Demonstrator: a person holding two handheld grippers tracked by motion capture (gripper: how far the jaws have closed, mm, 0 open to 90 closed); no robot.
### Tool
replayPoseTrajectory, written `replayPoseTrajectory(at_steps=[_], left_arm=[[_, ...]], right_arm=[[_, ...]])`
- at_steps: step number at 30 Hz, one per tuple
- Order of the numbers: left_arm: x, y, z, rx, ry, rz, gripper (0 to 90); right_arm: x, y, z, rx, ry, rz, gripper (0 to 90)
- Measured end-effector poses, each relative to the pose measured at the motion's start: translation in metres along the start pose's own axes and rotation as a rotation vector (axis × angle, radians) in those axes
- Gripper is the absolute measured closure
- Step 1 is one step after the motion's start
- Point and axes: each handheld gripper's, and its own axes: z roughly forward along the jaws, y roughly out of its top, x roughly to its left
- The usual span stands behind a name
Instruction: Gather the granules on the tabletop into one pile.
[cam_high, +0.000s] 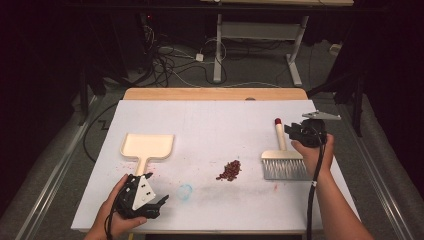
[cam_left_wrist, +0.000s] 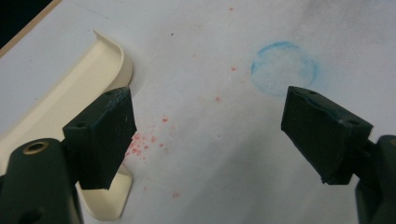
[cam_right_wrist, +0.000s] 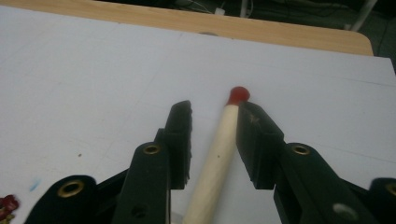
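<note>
My right gripper (cam_right_wrist: 212, 140) has its jaws a little apart around the brush handle (cam_right_wrist: 218, 154), not pressing yet. I should close squarely, mid-handle. My left gripper (cam_left_wrist: 205, 135) waits wide open beside the dustpan (cam_high: 147, 146); the crumbs (cam_high: 229, 170) lie between on the table (cam_high: 225, 120).

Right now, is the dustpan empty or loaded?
Empty. The dustpan lies flat with a bare tray; the red bits sit piled on the table.

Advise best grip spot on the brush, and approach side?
Grip the brush on its round wooden handle, midway between the red tip and the bristle head. Come from above, jaws straddling it: it lies flat and slim. The right gripper already straddles it there, a gap showing at one pad.
</note>
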Motion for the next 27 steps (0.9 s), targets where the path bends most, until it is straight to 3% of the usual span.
replayPoseTrajectory(at_steps=[6,11,14,17,27], left_arm=[[0.0,0.001,-0.001,-0.004,0.004,-0.002,17.2],[0.0,0.002,-0.002,-0.01,0.007,-0.004,17.2],[-0.001,0.003,-0.002,-0.012,0.01,-0.002,17.2],[0.0,0.004,-0.003,-0.02,0.02,-0.006,17.2],[0.002,0.003,-0.006,-0.05,0.031,-0.022,17.1]], right_arm=[[0.005,-0.002,-0.016,-0.115,0.02,-0.049,57.3],[0.022,-0.001,-0.039,-0.218,0.067,-0.201,46.6],[0.032,-0.005,-0.053,-0.269,0.112,-0.266,40.8],[0.041,-0.009,-0.068,-0.31,0.113,-0.317,33.8],[0.058,-0.03,-0.112,-0.389,0.167,-0.365,25.8]])
